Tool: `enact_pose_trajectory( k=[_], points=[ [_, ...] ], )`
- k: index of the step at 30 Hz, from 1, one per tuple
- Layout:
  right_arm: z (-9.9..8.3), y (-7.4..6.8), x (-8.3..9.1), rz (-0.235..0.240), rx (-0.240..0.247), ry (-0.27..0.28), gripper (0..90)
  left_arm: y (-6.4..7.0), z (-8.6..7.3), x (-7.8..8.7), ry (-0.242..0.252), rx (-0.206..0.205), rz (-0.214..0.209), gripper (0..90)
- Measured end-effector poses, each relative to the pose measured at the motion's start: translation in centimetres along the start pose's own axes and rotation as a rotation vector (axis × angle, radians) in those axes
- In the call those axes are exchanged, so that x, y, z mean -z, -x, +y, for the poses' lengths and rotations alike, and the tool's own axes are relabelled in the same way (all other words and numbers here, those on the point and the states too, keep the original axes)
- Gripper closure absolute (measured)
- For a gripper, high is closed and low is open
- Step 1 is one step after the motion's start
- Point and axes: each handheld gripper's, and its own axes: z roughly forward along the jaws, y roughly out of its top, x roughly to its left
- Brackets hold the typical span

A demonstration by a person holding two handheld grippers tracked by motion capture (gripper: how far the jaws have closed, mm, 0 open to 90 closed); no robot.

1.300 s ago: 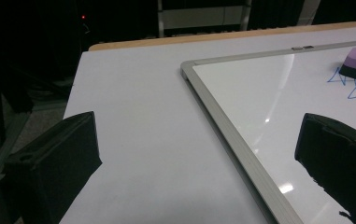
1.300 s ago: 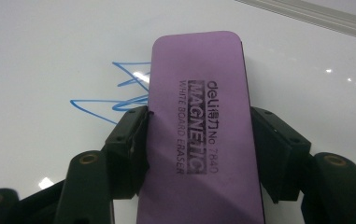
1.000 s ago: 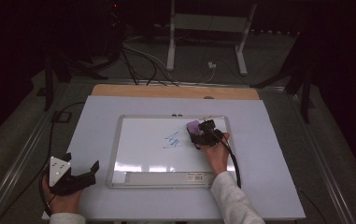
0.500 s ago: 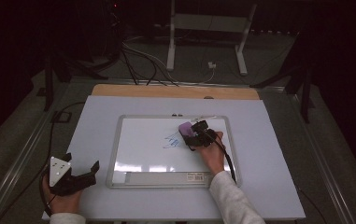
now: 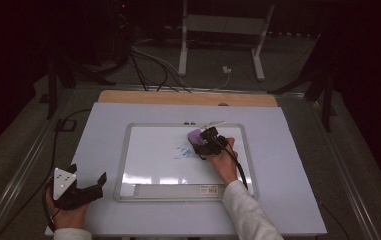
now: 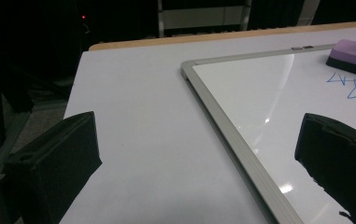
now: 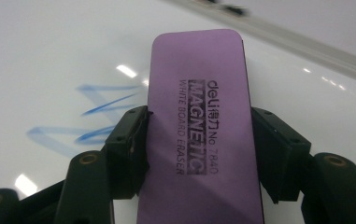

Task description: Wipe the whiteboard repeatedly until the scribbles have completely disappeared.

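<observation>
Two claws on the worktop, one working, one idle. From the high view, the right claw [image 5: 204, 141] sits over the upper right part of the whiteboard [image 5: 150, 165], clamped on the purple eraser [image 5: 195, 135], which rests just at the right end of the blue scribble [image 5: 184, 151]. The left claw [image 5: 85, 186] lies well apart at the near left corner of the worktop [image 5: 288, 190], off the board, jaws apart and holding nothing

Over to the left gripper view: both jaws stand wide at the bottom corners, bare worktop [image 6: 133, 116] between them, the whiteboard [image 6: 222, 126] frame running diagonally past, and the eraser [image 6: 353, 56] far off at the top right, just above the scribble [image 6: 351, 86]

Right gripper view now, and it's tight: the jaws pinch the eraser [image 7: 201, 130] by its long sides, flat on the board, with the scribble [image 7: 87, 116] lying to its left, partly smeared and faint in places

My read: this is the wiping step, about midway, with plenty of ink left. The next move calls for dragging the eraser sideways across the strokes, keeping it pressed flat and the grip firm so it doesn't twist out
</observation>
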Motion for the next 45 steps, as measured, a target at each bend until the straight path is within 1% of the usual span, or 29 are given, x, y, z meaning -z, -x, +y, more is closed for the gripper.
enact_pose_trajectory(
  k=[1,2,3,6,8,10,12,13,14,15,16,19,22,23,24,25,27,29,31,32,33,34,37,40,41,42,43,44,45],
  points=[
    [0.0,0.2,-0.1,0.002,-0.028,0.003,41.2,0.0,0.0,0.0,-0.001,0.000,0.000,0.7],
    [0.0,0.2,-0.1,0.001,-0.034,0.005,41.2,0.0,0.0,-0.1,-0.003,-0.001,-0.001,0.7],
    [0.0,0.0,0.0,-0.008,-0.018,0.004,41.2,0.0,0.0,-0.1,-0.005,-0.001,-0.002,0.7],
    [0.0,-0.6,0.0,0.085,0.029,-0.014,41.1,0.1,0.0,-0.2,-0.005,-0.005,-0.003,0.7],
    [-0.1,-0.8,0.0,0.110,0.049,-0.016,41.1,0.1,0.0,-0.1,-0.003,-0.006,-0.003,0.7],
    [-0.1,-0.5,-0.1,0.127,0.040,-0.015,41.2,0.1,0.0,0.0,-0.002,-0.003,-0.001,0.7],
    [-0.1,-0.2,0.0,0.059,0.025,-0.002,41.2,0.0,0.0,-0.1,-0.006,-0.003,-0.001,0.7],
    [-0.1,-0.1,0.0,0.038,0.008,0.001,41.1,0.0,-0.1,-0.1,-0.006,-0.001,-0.001,0.7],
    [-0.1,0.0,-0.1,0.031,-0.009,0.001,41.2,0.0,-0.1,-0.1,-0.005,-0.003,-0.002,0.7],
    [-0.1,-0.1,-0.1,0.026,-0.013,0.002,41.2,0.0,-0.1,-0.2,-0.006,-0.004,-0.002,0.7],
    [-0.1,-0.3,0.0,0.018,-0.004,0.003,41.2,0.1,-0.1,-0.2,-0.007,-0.005,-0.003,0.7],
    [-0.1,-1.3,-0.1,0.088,0.024,-0.009,41.2,0.1,0.0,-0.2,-0.009,-0.009,-0.003,0.7],
    [-0.3,-2.2,-0.1,0.132,0.063,-0.010,41.2,0.1,0.0,-0.1,-0.004,-0.006,-0.002,0.7],
    [-0.3,-2.3,0.0,0.129,0.070,-0.009,41.2,0.1,0.0,0.0,-0.003,-0.004,0.000,0.7],
    [-0.2,-2.2,0.0,0.131,0.066,-0.010,41.2,0.0,0.0,0.0,-0.003,-0.004,0.000,0.7],
    [-0.2,-2.0,-0.1,0.120,0.059,-0.008,41.2,0.0,0.0,0.0,-0.003,-0.002,0.001,0.7],
    [-0.2,-1.6,0.0,0.059,0.042,0.003,41.2,0.0,0.0,0.0,-0.001,-0.001,0.001,0.7],
    [-0.2,-1.1,0.0,0.023,0.008,0.005,41.2,-0.1,0.0,0.0,-0.004,-0.002,0.000,0.7],
    [-0.2,-1.0,0.0,0.024,-0.008,0.005,41.1,0.0,0.0,-0.1,-0.005,-0.004,0.000,0.7],
    [-0.2,-1.2,0.0,0.019,0.002,0.007,41.1,0.0,0.0,-0.1,-0.005,-0.003,-0.001,0.7],
    [-0.3,-1.4,0.0,0.039,0.012,0.004,41.1,0.0,0.0,-0.1,-0.005,-0.005,-0.001,0.7],
    [-0.3,-1.6,0.0,0.073,0.020,-0.001,41.1,0.0,0.0,-0.1,-0.005,-0.006,-0.002,0.7],
    [-0.4,-2.4,0.0,0.126,0.064,-0.002,41.1,0.1,0.0,0.0,-0.003,-0.006,-0.001,0.7],
    [-0.4,-2.5,0.0,0.142,0.085,-0.003,41.1,0.0,0.0,0.0,-0.003,-0.006,0.000,0.7],
    [-0.4,-2.4,0.0,0.144,0.081,-0.002,41.1,0.0,0.0,0.0,-0.004,-0.005,0.001,0.7],
    [-0.4,-2.2,0.0,0.122,0.078,0.001,41.1,0.0,0.0,0.0,-0.005,-0.004,0.001,0.7],
    [-0.4,-2.0,0.1,0.088,0.071,0.006,41.1,0.0,0.0,0.0,-0.005,-0.003,0.001,0.7],
    [-0.3,-1.8,0.1,0.060,0.055,0.007,41.1,0.0,0.0,0.0,-0.005,-0.004,0.001,0.7],
    [-0.3,-1.5,0.0,0.047,0.032,0.007,41.1,0.0,0.0,0.0,-0.004,-0.004,0.001,0.7]
  ],
)
